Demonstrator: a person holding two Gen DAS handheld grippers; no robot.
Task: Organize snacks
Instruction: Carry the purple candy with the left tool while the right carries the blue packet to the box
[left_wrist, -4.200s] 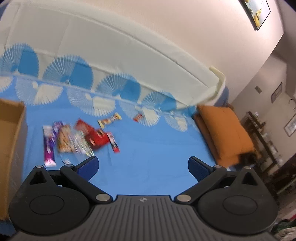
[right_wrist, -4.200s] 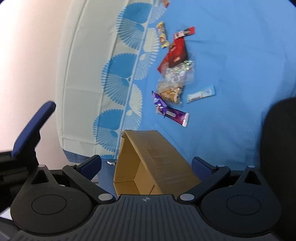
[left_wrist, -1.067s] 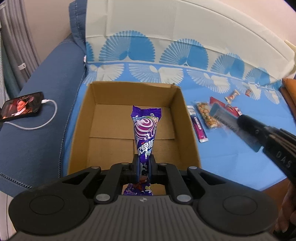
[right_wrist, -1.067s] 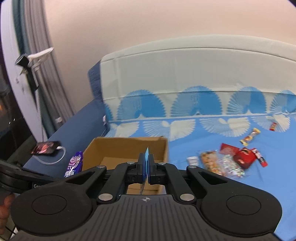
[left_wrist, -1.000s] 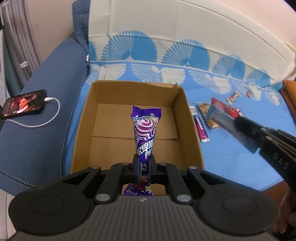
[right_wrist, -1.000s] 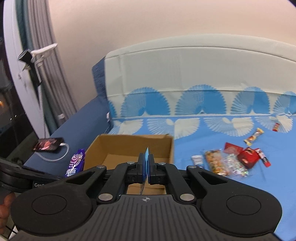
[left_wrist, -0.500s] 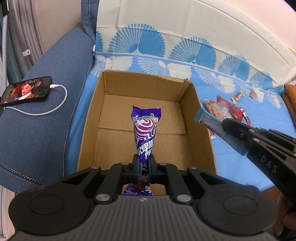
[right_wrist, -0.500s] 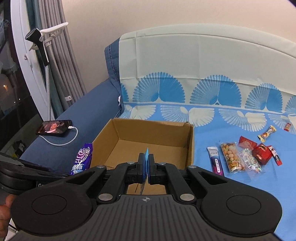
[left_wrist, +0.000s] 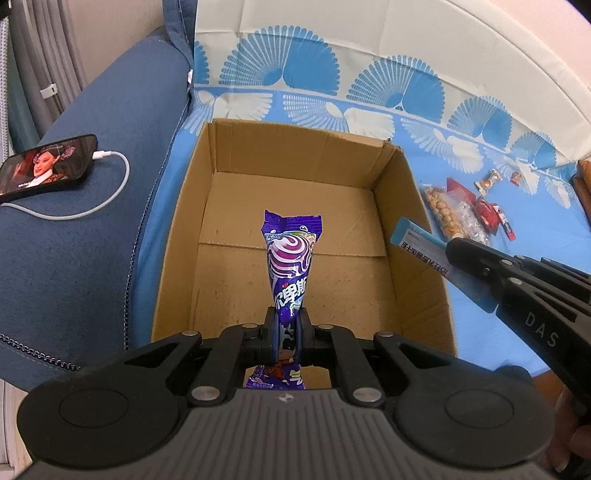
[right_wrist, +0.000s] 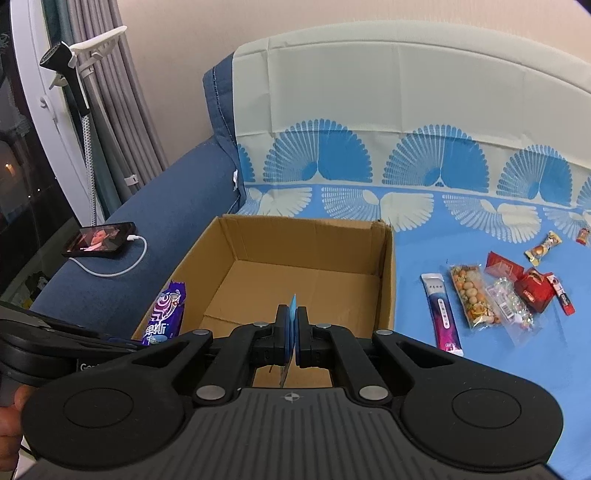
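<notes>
Even, soft indoor light fills both views; shadows are faint, deepest inside the cardboard box (left_wrist: 295, 177); both views are sharp, without motion blur; fisheye bending curves the bed's headboard (right_wrist: 424, 81) and darkens the corners; the window (right_wrist: 14, 155) at left looks dark.

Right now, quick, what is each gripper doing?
Left gripper: shut on the purple snack.
Right gripper: shut on the blue packet.

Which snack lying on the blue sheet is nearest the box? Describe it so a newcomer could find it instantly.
Start at the cardboard box on the sheet. Just right of it begins a row of loose snacks; the nearest is a slim stick pack. Its white top fading to purple sets it apart from the clear nut bag beside it.
</notes>
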